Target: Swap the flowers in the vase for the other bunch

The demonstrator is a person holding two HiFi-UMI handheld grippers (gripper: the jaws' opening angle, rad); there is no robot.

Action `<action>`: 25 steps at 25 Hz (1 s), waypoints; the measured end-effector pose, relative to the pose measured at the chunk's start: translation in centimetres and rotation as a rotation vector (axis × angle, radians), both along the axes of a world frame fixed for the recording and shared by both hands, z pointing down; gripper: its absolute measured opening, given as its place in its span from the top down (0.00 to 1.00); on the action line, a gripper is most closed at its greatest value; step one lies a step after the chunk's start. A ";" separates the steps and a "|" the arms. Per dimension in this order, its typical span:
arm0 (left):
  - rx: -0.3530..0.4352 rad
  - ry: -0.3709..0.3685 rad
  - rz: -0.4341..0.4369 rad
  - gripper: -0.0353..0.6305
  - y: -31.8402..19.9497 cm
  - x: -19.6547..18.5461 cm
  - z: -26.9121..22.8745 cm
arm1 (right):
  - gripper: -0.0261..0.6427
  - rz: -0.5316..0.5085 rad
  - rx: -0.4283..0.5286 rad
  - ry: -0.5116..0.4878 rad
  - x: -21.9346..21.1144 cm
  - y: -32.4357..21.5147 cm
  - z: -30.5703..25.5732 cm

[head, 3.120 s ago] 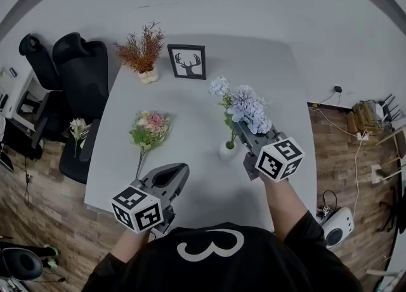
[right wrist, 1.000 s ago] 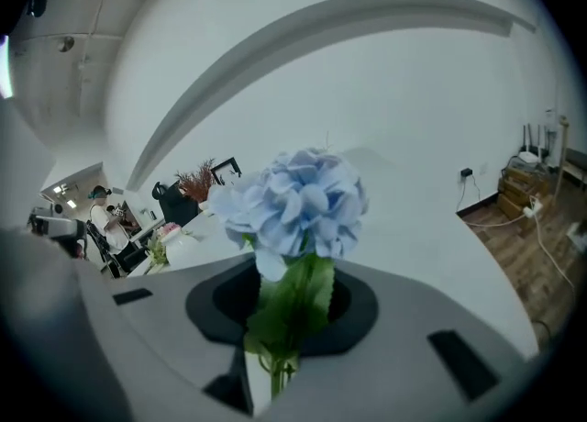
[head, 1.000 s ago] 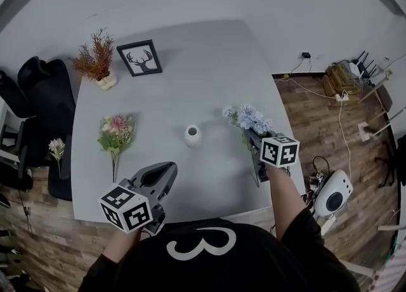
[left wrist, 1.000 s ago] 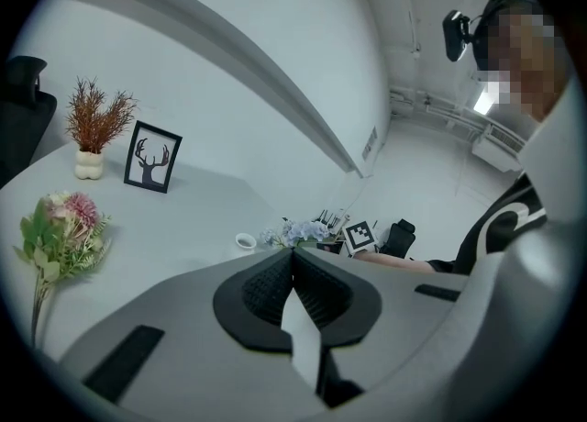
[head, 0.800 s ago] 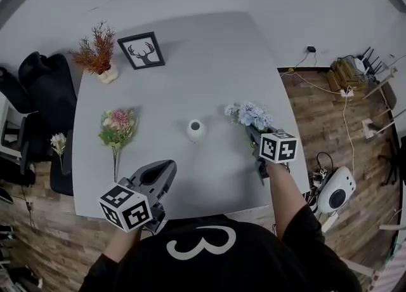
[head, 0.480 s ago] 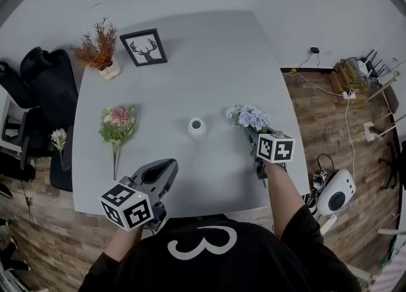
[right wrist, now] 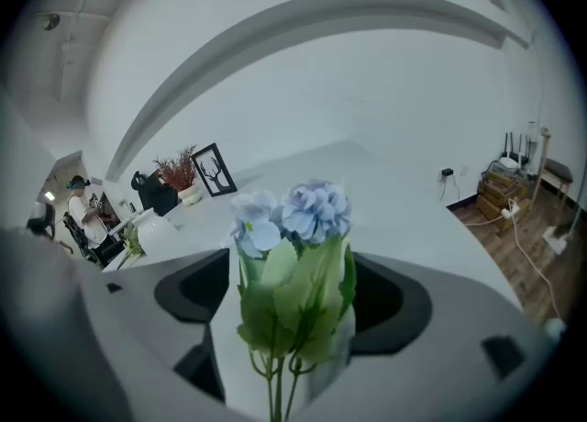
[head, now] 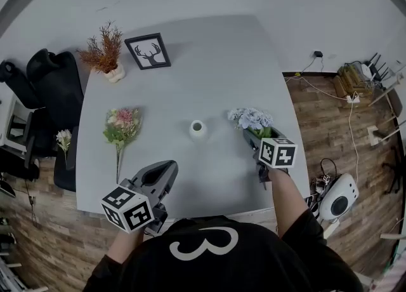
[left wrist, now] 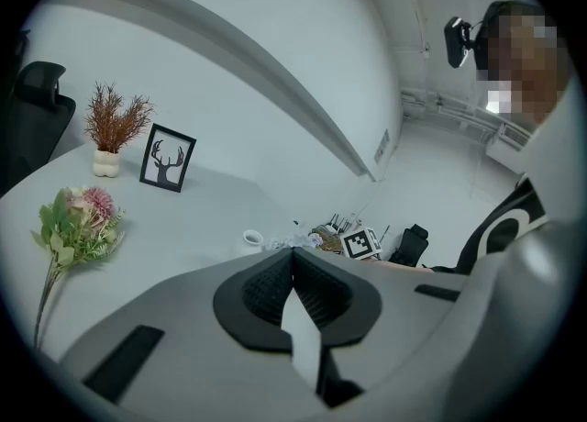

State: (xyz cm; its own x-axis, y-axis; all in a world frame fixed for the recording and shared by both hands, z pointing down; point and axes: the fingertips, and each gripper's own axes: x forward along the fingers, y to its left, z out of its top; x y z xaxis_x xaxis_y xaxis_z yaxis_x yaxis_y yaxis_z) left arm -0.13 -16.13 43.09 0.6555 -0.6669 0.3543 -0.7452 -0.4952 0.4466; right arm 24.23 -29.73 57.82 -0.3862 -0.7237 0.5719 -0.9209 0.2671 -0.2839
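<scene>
Right claw [right wrist: 293, 294] had just been opening. Its jaws stood wide apart, with the blue flowers [right wrist: 303, 218] between them and not squeezed. Those flowers were at the middle right of the tabletop [head: 209, 56]. Left claw [left wrist: 293, 269] was pressed together with nothing in it, at the lower left. The white vase [head: 198, 129] stood in the middle. The pink bunch [head: 122, 126] lay well apart to its left.

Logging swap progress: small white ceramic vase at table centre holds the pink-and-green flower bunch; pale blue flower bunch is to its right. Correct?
No. The small white ceramic vase stands empty; the pink-and-green flower bunch lies on the grey table to its left, per the head view. The pale blue flower bunch is to its right.
</scene>
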 end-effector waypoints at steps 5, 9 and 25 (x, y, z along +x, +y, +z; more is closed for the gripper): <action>0.020 0.007 0.001 0.93 0.4 -0.3 -0.9 | 0.34 0.000 0.149 0.102 0.9 1.2 -4.3; 0.067 0.024 0.003 0.93 1.0 -0.8 -2.8 | 0.35 -0.118 0.362 0.043 -2.2 3.4 -12.1; 0.222 0.047 0.039 0.93 10.0 -5.0 -9.4 | 0.95 -0.589 0.466 -0.346 -18.1 22.3 -24.4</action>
State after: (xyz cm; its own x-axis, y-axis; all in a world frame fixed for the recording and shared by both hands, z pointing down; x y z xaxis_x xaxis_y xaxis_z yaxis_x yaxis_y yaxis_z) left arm -5.14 -6.10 33.71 0.6949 -0.6986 0.1703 -0.7042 -0.6134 0.3576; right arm 6.16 -7.41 33.41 -0.8758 -0.4808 0.0425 -0.4738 0.8393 -0.2667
